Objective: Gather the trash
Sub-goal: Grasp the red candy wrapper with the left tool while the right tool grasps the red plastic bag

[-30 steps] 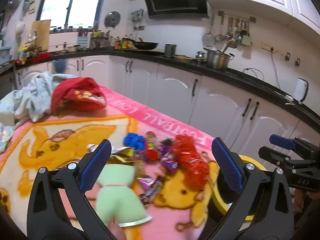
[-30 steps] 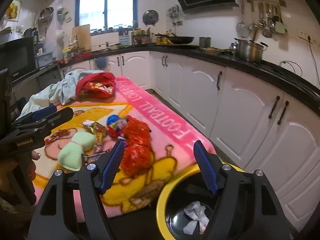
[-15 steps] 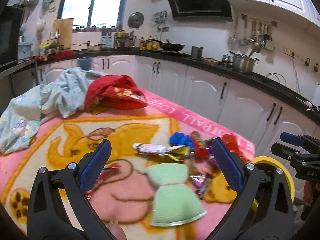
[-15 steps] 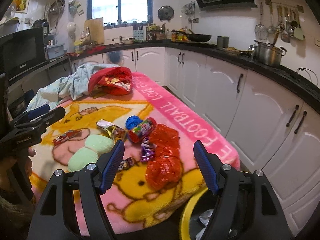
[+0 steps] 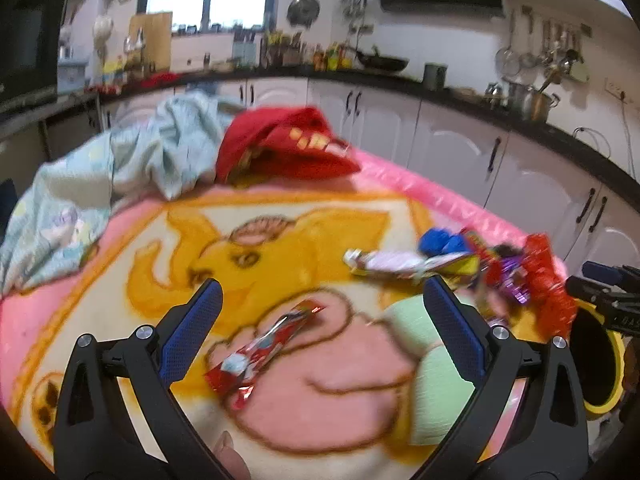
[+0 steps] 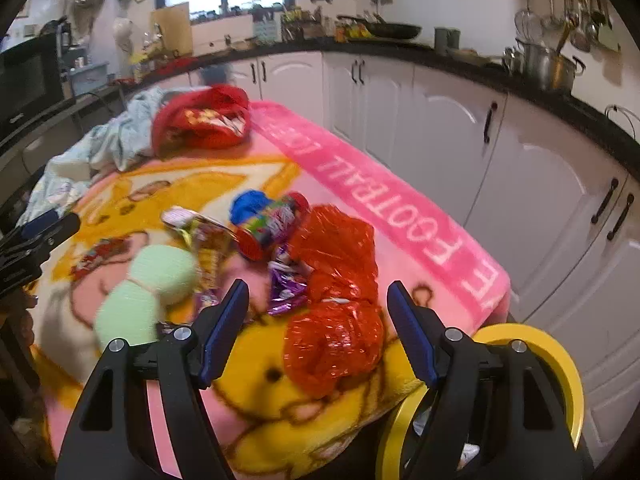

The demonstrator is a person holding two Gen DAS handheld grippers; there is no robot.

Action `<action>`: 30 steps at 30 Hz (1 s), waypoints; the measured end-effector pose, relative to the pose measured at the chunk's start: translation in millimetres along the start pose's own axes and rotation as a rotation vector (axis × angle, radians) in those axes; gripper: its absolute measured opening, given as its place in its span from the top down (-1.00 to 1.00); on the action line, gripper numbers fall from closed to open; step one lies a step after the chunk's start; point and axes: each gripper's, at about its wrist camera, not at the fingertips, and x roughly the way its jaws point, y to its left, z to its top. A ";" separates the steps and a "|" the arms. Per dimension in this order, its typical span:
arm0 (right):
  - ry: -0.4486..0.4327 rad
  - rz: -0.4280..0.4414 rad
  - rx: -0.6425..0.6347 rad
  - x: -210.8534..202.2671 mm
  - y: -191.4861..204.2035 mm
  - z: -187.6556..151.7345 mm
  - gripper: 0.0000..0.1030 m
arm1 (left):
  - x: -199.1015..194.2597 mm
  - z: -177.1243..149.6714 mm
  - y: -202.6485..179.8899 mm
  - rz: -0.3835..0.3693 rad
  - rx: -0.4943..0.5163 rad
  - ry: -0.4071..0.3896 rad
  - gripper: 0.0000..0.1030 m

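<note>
Left wrist view shows my left gripper (image 5: 318, 302) with its jaws wide apart and nothing between the pads. Below the gap lies a red candy wrapper (image 5: 264, 350) on the cartoon blanket (image 5: 280, 236). A pale green sponge (image 5: 430, 376) lies at the right, partly behind my right finger. Farther away there are a silver snack packet (image 5: 400, 262), a blue crumpled wrapper (image 5: 440, 242) and red cellophane (image 5: 546, 280).

In the right wrist view my right gripper (image 6: 318, 318) is also wide open and holds nothing. The red cellophane (image 6: 334, 280) lies just in front of the gap, with purple wrappers (image 6: 286, 284) and a colourful candy tube (image 6: 272, 226) beside it. The yellow-rimmed bin (image 6: 532, 350) stands at the blanket's near corner.
</note>
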 end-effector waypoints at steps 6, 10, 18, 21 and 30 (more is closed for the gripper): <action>0.052 -0.013 0.029 22.8 -9.7 -5.2 -0.34 | 29.4 -11.4 27.6 0.021 -0.023 0.107 -0.79; 0.074 -0.008 0.038 32.0 -13.3 -7.5 -0.34 | 40.9 -15.7 36.1 -0.015 -0.030 0.173 -0.78; 0.130 0.019 0.080 46.7 -20.4 -16.3 -0.29 | 58.9 -23.3 29.9 -0.049 0.008 0.279 -0.27; 0.153 0.034 0.094 50.6 -23.3 -20.1 -0.09 | 60.9 -25.6 27.1 -0.032 0.025 0.293 -0.14; 0.154 0.029 0.098 47.3 -26.9 -23.4 0.39 | 54.5 -28.5 32.0 -0.002 0.032 0.297 0.70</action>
